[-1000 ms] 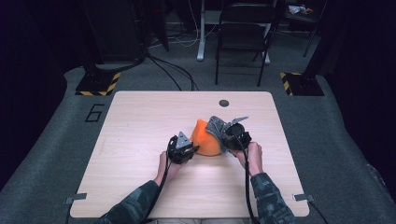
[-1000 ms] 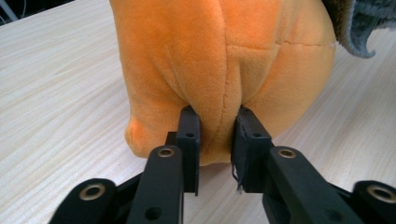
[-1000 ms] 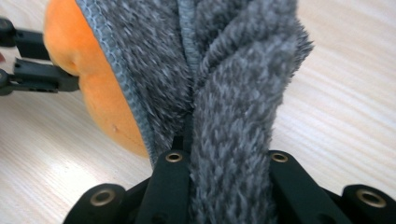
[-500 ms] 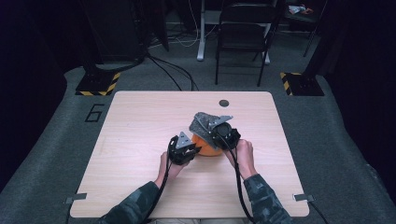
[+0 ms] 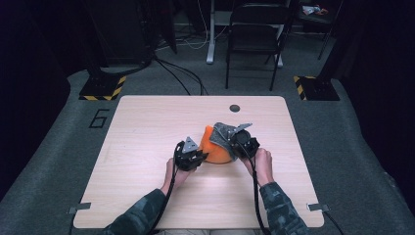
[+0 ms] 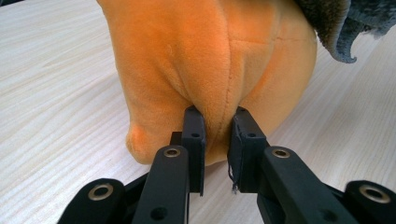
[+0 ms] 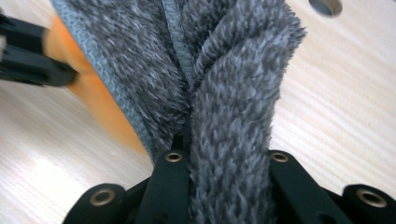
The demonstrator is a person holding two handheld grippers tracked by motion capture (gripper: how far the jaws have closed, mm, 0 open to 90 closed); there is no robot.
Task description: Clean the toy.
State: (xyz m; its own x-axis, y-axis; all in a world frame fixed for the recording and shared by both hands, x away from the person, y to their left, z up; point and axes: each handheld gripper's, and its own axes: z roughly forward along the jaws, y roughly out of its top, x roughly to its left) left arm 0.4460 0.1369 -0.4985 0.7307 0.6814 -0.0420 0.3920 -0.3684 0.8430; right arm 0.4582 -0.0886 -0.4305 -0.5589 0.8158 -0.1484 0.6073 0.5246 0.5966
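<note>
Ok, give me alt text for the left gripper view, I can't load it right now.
The left gripper pinches a fold of the orange plush toy between its black jaws, low on the toy's side. The toy rests on the light wooden table, with grey fuzzy cloth draped at its upper right.

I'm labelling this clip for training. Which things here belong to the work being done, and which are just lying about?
In the job:
- orange plush, pinched by the left tongs
- grey fleece cloth, clamped in the right tongs, draped on the plush
- table under them

Just about:
- folding chair
- floor cables
- striped stand bases
</note>
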